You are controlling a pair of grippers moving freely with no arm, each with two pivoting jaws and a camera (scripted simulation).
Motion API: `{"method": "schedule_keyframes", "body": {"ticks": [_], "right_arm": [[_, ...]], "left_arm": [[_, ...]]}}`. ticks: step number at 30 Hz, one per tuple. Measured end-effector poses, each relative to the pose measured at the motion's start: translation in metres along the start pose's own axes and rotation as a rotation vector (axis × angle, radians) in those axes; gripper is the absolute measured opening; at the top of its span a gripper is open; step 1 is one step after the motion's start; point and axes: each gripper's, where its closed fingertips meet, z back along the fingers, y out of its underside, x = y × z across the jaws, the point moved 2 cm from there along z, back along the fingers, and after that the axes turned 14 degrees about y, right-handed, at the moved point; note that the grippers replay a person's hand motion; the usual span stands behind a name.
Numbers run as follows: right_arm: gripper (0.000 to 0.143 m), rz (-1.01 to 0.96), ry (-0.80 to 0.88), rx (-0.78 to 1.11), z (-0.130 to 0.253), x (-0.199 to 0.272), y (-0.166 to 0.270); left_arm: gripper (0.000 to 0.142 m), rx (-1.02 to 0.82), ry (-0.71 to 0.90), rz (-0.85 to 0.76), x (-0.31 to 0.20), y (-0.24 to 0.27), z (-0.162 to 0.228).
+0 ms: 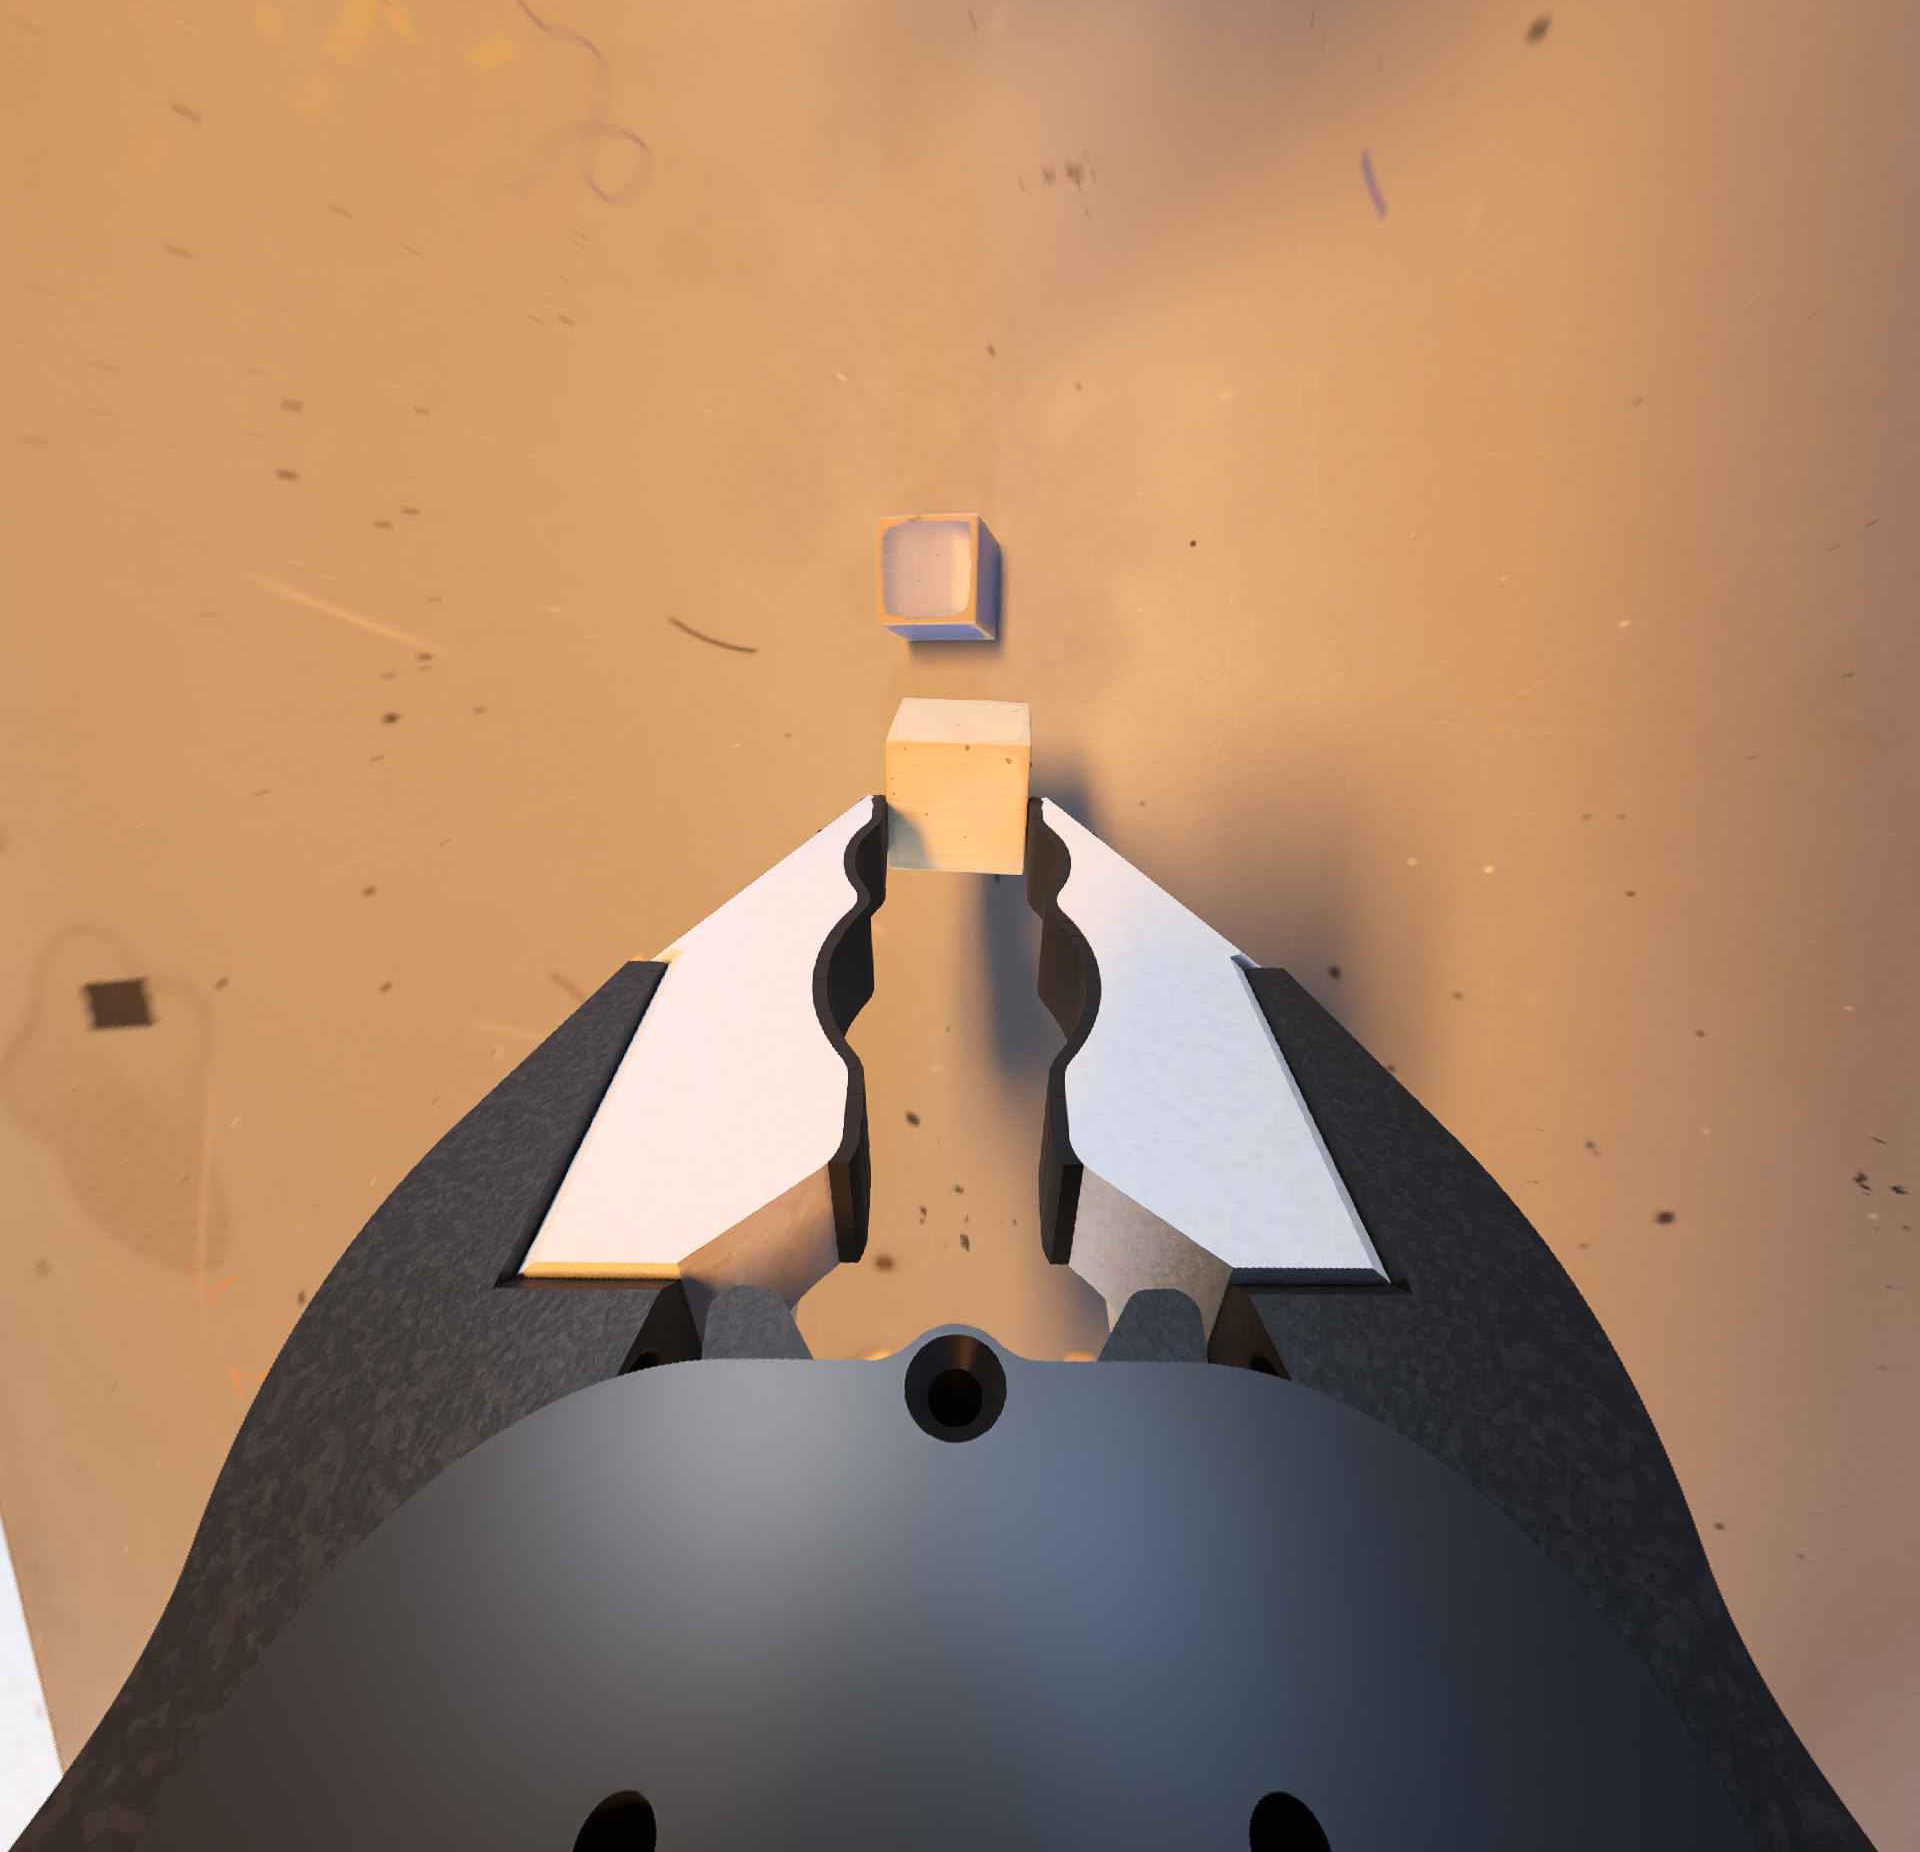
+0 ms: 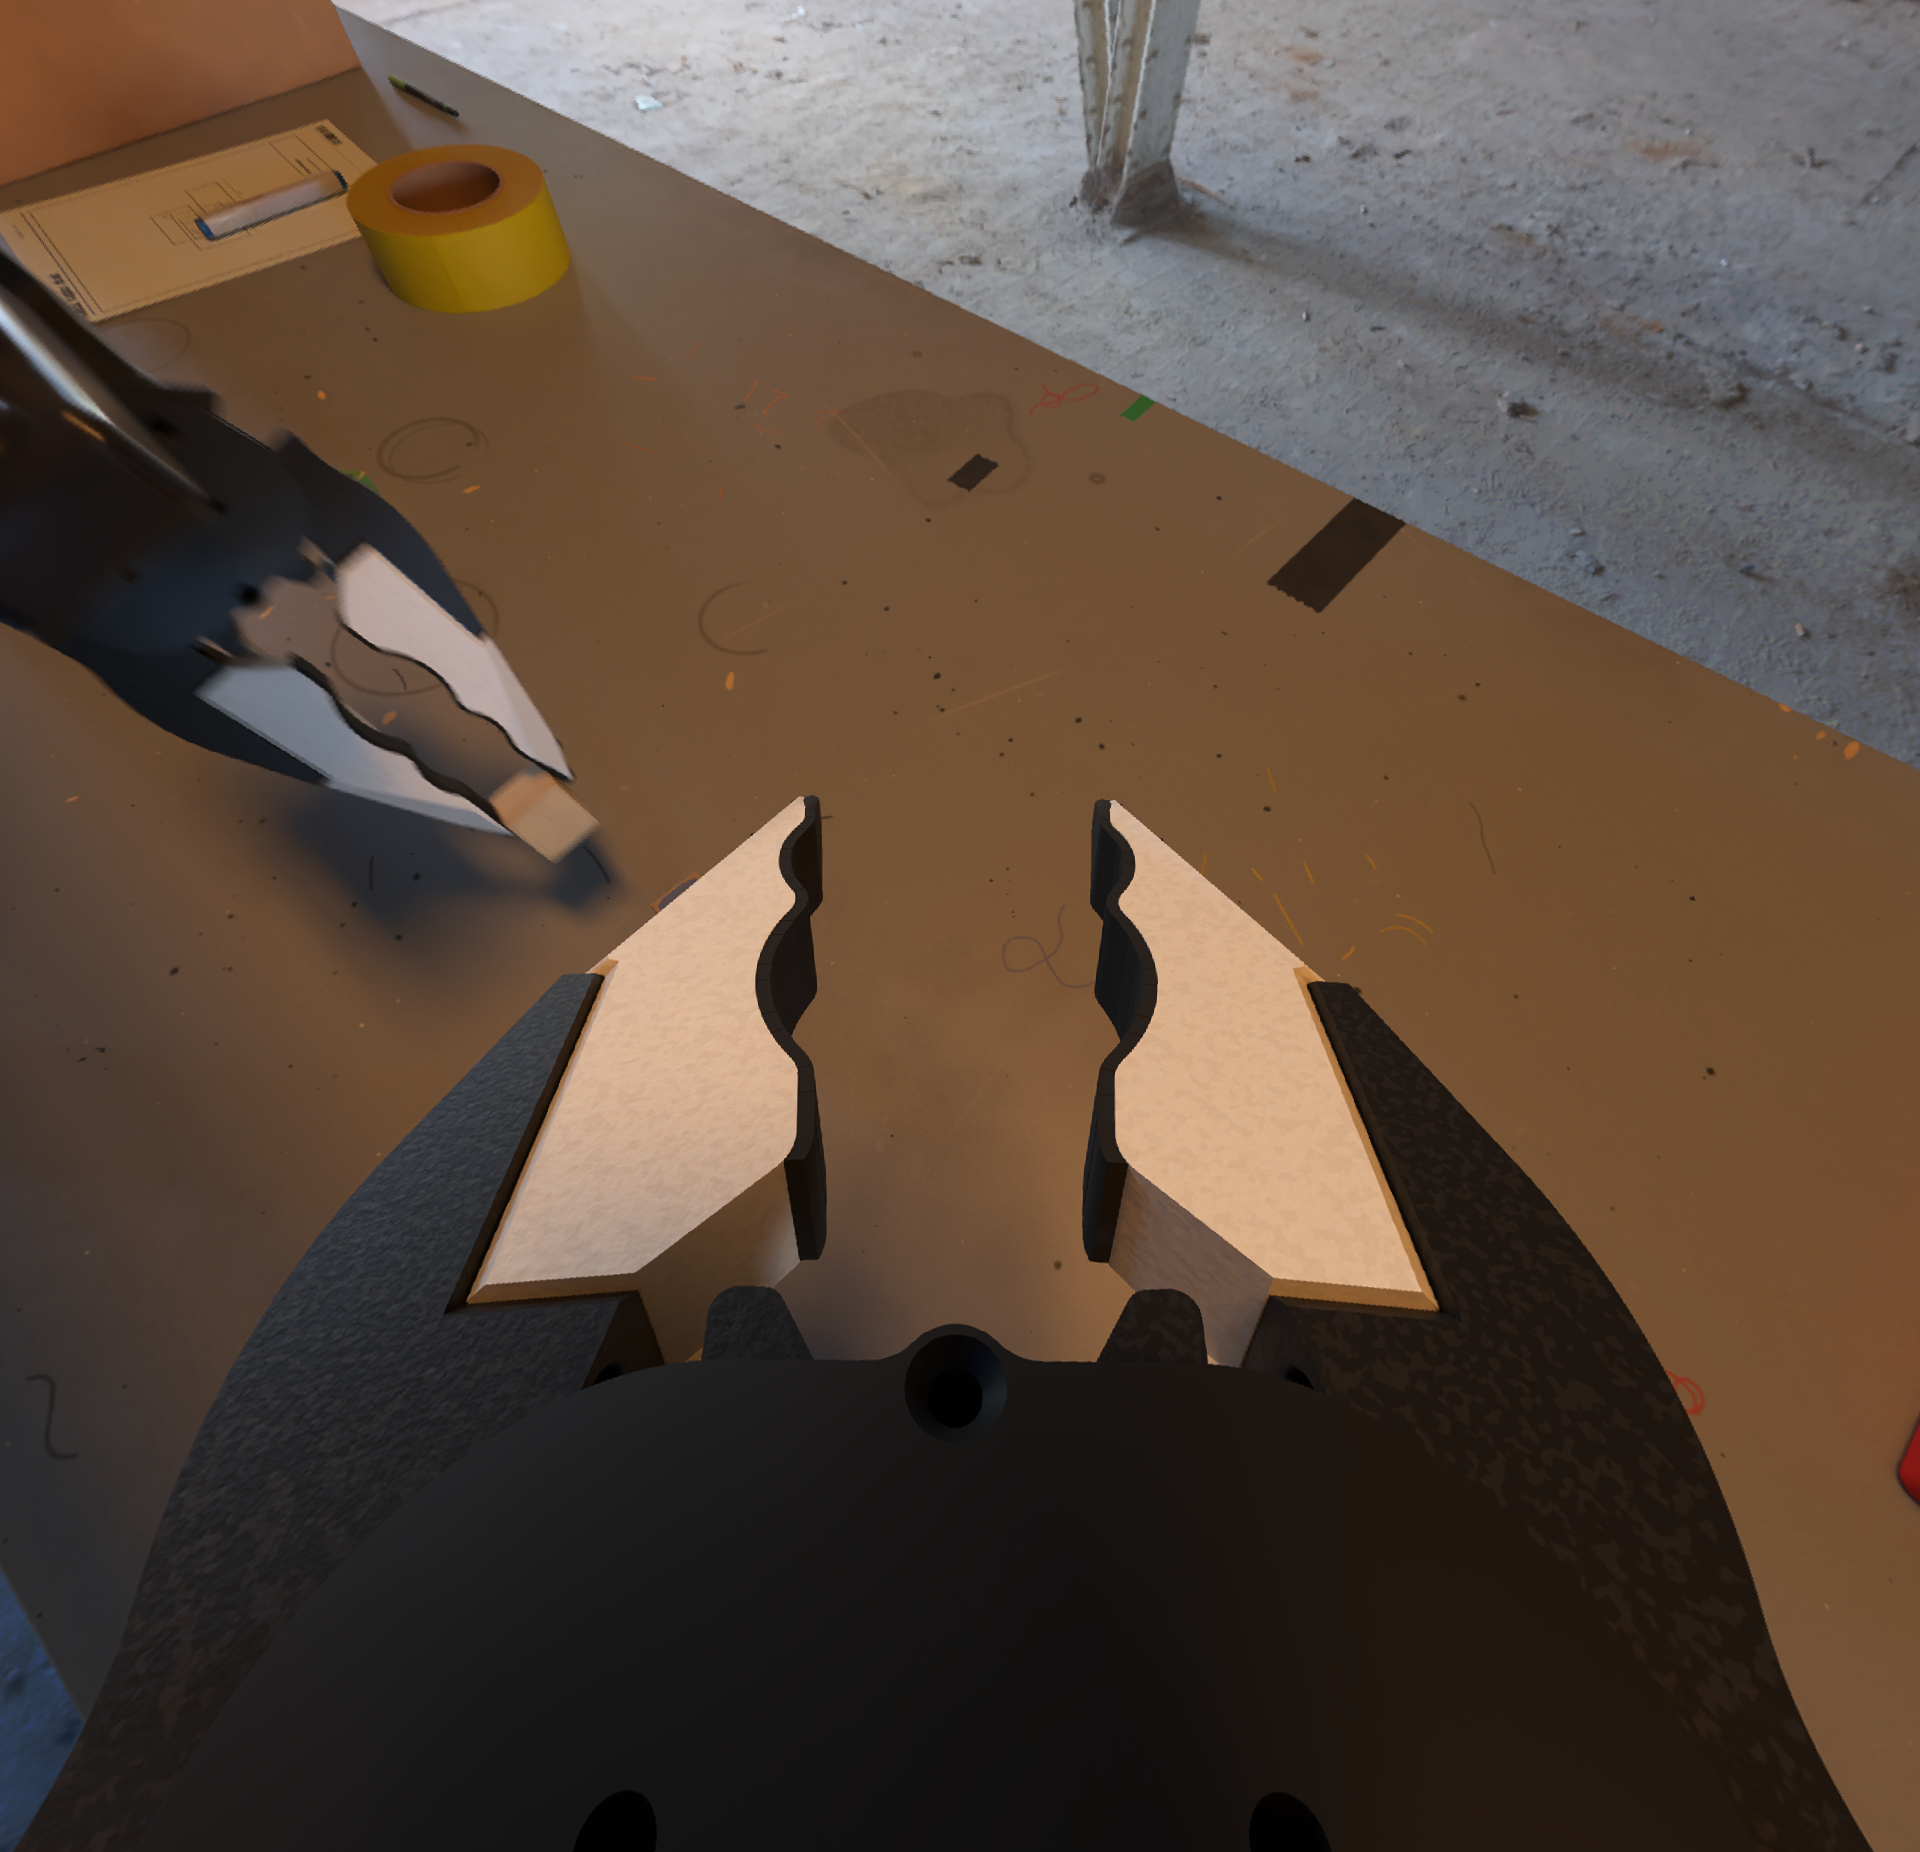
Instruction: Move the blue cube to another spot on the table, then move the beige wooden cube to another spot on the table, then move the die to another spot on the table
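My left gripper point(image 1: 956, 828) is shut on the beige wooden cube point(image 1: 957, 776), which is pinched between the fingertips and held a little above the brown table point(image 1: 1351, 555). Just beyond it a pale bluish cube point(image 1: 935, 576) sits on the table. In the right wrist view the left gripper point(image 2: 535, 800) shows at the left with the beige cube point(image 2: 551, 817) at its tips and a shadow under it. My right gripper point(image 2: 956, 815) is open and empty, over bare table to the right of the left gripper. No die shows in either view.
A yellow tape roll point(image 2: 462, 223), a paper sheet point(image 2: 156, 233) with a marker point(image 2: 270, 207) and a pen point(image 2: 424, 96) lie at the far left. A black tape strip point(image 2: 1335, 553) marks the table's far edge; concrete floor and a metal post point(image 2: 1132, 67) lie beyond.
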Motion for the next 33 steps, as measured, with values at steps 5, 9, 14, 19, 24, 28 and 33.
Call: {"method": "schedule_keyframes", "body": {"ticks": [5,9,14,19,24,28,33], "right_arm": [[0.052,-0.009,-0.019,-0.018,0.003,0.000,-0.002],[0.052,-0.005,-0.029,-0.014,0.002,0.000,-0.002],[0.052,0.004,-0.038,-0.018,0.003,0.000,-0.003],[0.052,-0.006,-0.047,-0.016,0.005,-0.001,-0.001],[0.052,-0.014,-0.044,-0.006,0.007,-0.004,0.002],[0.052,-0.021,-0.044,-0.009,0.007,-0.006,0.002],[0.052,-0.022,-0.045,0.001,0.005,-0.007,0.005]], "left_arm": [[0.026,0.114,0.128,-0.012,0.012,0.000,-0.038],[0.026,0.175,0.147,0.015,0.020,0.004,-0.046],[0.026,0.191,0.172,0.036,0.025,0.005,-0.056],[0.026,0.197,0.204,0.045,0.026,0.003,-0.060],[0.026,0.186,0.220,0.049,0.027,0.003,-0.061],[0.026,0.197,0.237,0.046,0.027,0.003,-0.061],[0.027,0.207,0.240,0.031,0.028,0.003,-0.063]]}}
